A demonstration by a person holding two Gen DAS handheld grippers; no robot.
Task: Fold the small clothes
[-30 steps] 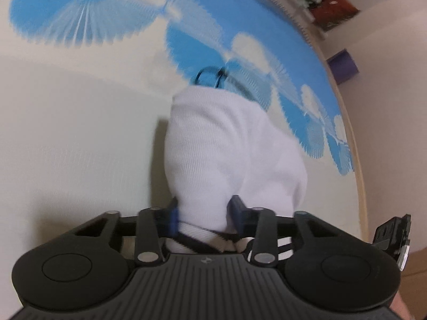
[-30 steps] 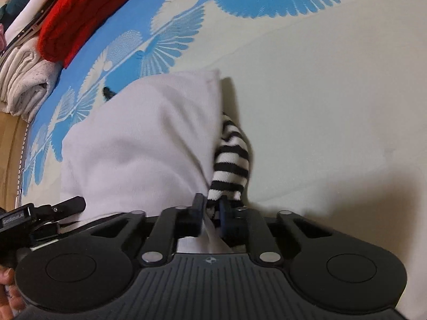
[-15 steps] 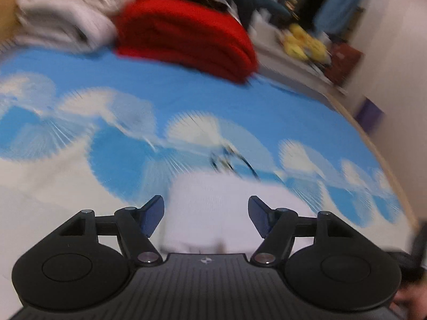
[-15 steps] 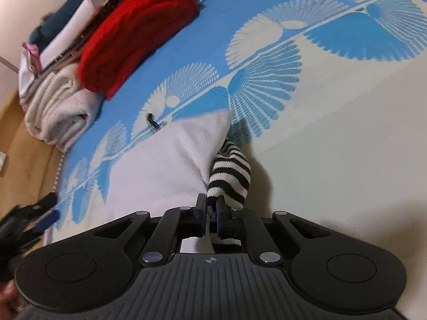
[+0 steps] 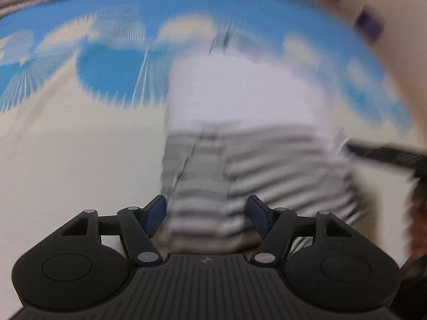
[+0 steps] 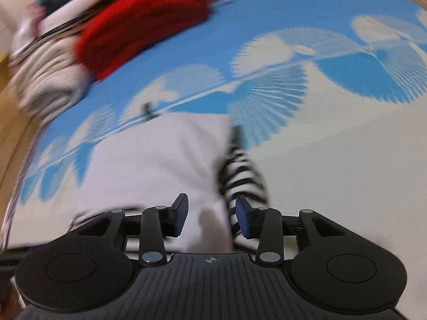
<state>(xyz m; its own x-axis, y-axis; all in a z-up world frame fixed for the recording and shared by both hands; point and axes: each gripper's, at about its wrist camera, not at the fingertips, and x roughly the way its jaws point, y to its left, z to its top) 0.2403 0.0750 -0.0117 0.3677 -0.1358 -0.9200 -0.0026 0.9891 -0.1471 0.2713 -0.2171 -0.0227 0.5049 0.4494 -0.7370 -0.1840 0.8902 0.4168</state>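
**Both hand-held grippers open over the folded garment**

The left hand-held gripper (image 5: 207, 214) hangs low over the striped end of the small garment (image 5: 245, 112), its blue pads spread wide with the black-and-white stripes showing between them and nothing pinched. The whole left view is smeared by motion, so fine detail is hard to read. The right hand-held gripper (image 6: 210, 214) is parted too, its blue pads standing clear on either side of the fabric edge: white cloth under the left pad, the striped sleeve (image 6: 241, 170) just at the right pad, neither gripped.

The small garment (image 6: 157, 165) lies flat on the bed cover (image 6: 333, 176), a cream sheet printed with blue and white fan shapes. Its white body sits towards the far side, with the striped part nearest the left gripper. From the right wrist, the striped sleeve pokes out along the white panel's right edge. A small dark object (image 6: 148, 110), too blurred to name, rests on the cover just beyond the garment's far edge.

Farther back, a red knitted item (image 6: 141, 24) lies against a stack of folded pale clothes (image 6: 45, 80) at the bed's edge. In the left view, a dark blurred bar (image 5: 387, 156) reaches in from the right, touching the garment's side.
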